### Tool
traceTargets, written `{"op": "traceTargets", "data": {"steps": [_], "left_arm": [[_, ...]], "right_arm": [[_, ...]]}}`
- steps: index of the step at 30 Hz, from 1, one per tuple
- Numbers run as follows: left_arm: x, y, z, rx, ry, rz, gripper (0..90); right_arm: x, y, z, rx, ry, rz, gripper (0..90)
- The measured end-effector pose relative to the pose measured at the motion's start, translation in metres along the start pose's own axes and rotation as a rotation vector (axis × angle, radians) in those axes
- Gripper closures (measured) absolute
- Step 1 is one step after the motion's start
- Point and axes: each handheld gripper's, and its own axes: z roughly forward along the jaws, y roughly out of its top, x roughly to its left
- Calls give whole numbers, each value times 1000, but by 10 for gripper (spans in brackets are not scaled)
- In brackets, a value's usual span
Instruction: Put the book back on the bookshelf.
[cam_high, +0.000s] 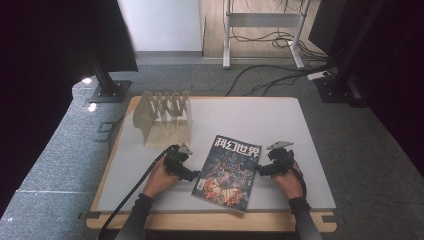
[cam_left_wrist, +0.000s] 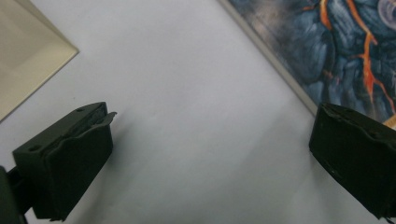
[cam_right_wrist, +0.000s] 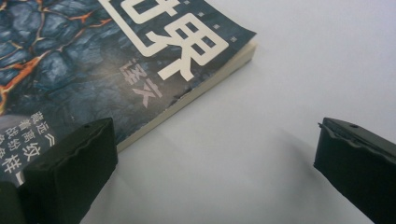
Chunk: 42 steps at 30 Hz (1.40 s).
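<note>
The magazine (cam_high: 228, 170) carries large white Chinese characters across the top of its dark blue cover, reading 科幻世界 in the high view. In the right gripper view the last character, 界 (cam_right_wrist: 189, 42), is clearly legible at about 12 o'clock of the frame, with smaller white characters just below it, towards 9 o'clock, too partial to read surely. More small white characters run down the cover's edge at 8 o'clock, cut off and not safely readable.

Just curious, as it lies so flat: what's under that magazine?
The magazine lies face up on the white table, between the two open grippers. Bare tabletop shows around it; whatever might lie beneath is covered, so that cannot be seen.
</note>
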Motion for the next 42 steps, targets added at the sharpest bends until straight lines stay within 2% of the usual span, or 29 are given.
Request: {"op": "traceTargets", "data": {"steps": [4,6,10,14,17,21,24,26,27,28,30,33,36,37,40,42], "left_arm": [[-9,-3,-2,-29,49,19,0],[-13,-5,-3,-41,50,18,0],[-24,-9,-2,-60,19,12,0],[-34,-10,-1,-68,-11,24,0],[-42,-10,0,-74,-23,35,0],[-58,-9,2,-92,-36,72,0],[-64,-8,3,-90,-47,81,0],[-63,-7,4,-85,-64,82,0],[-61,-6,4,-88,-72,76,0],[-59,-6,4,-87,-65,73,0],[-49,-4,6,-87,-46,36,0],[-40,0,8,-92,-31,-2,0],[-40,2,9,-90,-33,6,0],[-40,1,9,-90,-31,7,0],[-40,1,9,-92,-30,7,0],[-40,1,9,-92,-30,8,0]], "right_arm": [[-4,9,6,9,-24,1,0],[-8,12,9,13,-23,7,0],[-15,19,16,23,-34,19,0],[-20,26,23,27,-37,39,0],[-23,30,27,23,-42,56,10],[-23,35,33,11,-39,65,42],[-24,39,36,9,-36,60,42],[-25,41,37,11,-35,56,50],[-24,42,36,16,-27,36,88],[-23,43,35,17,-23,28,104],[-22,44,30,-3,-19,31,127],[-22,43,23,-49,43,92,133],[-21,43,19,-71,116,126,134],[-19,44,18,-73,122,121,136],[-16,47,13,-100,88,118,140],[-14,49,11,-98,93,121,140]]}}
